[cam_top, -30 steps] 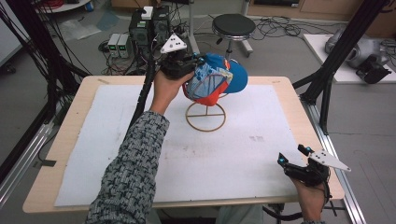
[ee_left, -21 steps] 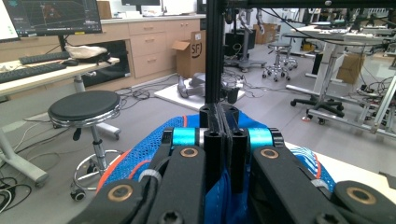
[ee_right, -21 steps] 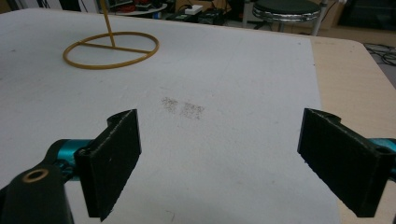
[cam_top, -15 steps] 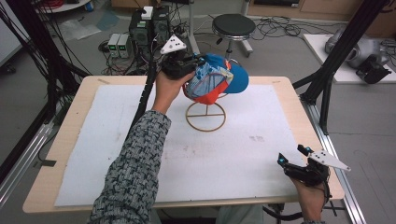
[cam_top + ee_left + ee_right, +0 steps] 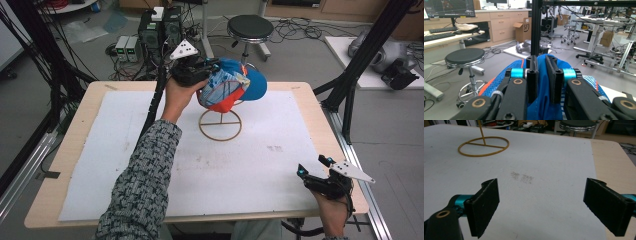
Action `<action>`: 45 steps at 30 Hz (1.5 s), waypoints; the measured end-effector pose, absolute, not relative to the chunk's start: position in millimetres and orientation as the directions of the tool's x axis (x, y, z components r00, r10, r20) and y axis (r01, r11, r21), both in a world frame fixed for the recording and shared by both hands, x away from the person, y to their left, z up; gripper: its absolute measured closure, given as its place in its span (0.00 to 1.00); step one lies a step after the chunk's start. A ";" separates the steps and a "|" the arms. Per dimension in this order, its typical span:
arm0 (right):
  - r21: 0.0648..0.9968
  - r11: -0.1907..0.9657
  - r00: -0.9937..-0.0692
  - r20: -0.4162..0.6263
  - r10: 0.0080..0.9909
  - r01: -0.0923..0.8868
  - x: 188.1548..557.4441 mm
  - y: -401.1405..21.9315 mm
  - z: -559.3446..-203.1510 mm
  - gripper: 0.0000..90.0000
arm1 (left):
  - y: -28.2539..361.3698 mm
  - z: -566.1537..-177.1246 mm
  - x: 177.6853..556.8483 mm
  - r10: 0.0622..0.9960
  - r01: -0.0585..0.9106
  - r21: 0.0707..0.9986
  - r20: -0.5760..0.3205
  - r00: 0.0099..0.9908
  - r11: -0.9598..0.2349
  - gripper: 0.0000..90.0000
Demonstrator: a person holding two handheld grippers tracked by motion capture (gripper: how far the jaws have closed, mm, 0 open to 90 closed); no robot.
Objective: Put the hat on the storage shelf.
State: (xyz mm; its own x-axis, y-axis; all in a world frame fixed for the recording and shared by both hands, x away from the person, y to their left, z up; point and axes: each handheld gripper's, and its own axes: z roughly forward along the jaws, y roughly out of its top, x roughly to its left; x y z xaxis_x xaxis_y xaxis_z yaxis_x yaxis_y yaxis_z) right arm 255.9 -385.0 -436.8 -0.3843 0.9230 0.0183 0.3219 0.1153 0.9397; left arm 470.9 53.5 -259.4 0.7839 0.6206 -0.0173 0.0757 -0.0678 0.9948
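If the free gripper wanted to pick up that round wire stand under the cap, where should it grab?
Probably the upright rod of the stand, low down, coming in level from the near side. The ring lies flat on the mat, too low for jaws to get under; the right gripper is open, and the cap covers the top.

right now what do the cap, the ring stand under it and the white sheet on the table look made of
Cap: fabric, looks like blue mesh weave with orange and patterned panels; it folds between the left gripper jaws.
Ring stand: thin tan rod, probably wood or rattan, matte.
White sheet: matte and slightly fuzzy, likely felt or foam; faintly smudged.
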 end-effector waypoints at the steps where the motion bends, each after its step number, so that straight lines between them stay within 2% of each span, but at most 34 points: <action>1: 0.939 0.117 -0.385 0.017 0.923 0.322 255.8 -385.1 -436.8 0.14 | 53.6 -259.4 470.9 0.620 0.076 0.995 -0.019 0.785 -0.066 0.86; 7: 0.939 0.120 -0.385 0.014 0.923 0.323 255.9 -384.9 -436.9 0.14 | 55.8 -258.4 470.8 0.615 0.080 0.995 -0.031 0.788 -0.053 0.78; 25: 0.939 0.118 -0.385 0.017 0.923 0.324 256.1 -383.7 -436.8 0.14 | 70.1 -259.4 463.2 0.619 0.072 0.997 -0.032 0.785 -0.039 0.71; 45: 0.940 0.125 -0.391 0.009 0.921 0.316 262.5 -377.3 -435.5 0.14 | 150.1 -258.3 431.0 0.711 0.056 0.998 -0.028 0.702 -0.016 0.66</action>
State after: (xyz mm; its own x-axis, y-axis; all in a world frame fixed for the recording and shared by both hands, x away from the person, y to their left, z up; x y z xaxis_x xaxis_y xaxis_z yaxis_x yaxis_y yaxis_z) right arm 262.5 -377.3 -435.5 -0.3906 0.9205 0.0088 0.3165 0.1253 0.9403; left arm 431.0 150.1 -258.3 0.7024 0.7112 -0.0277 0.0560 -0.0165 0.9983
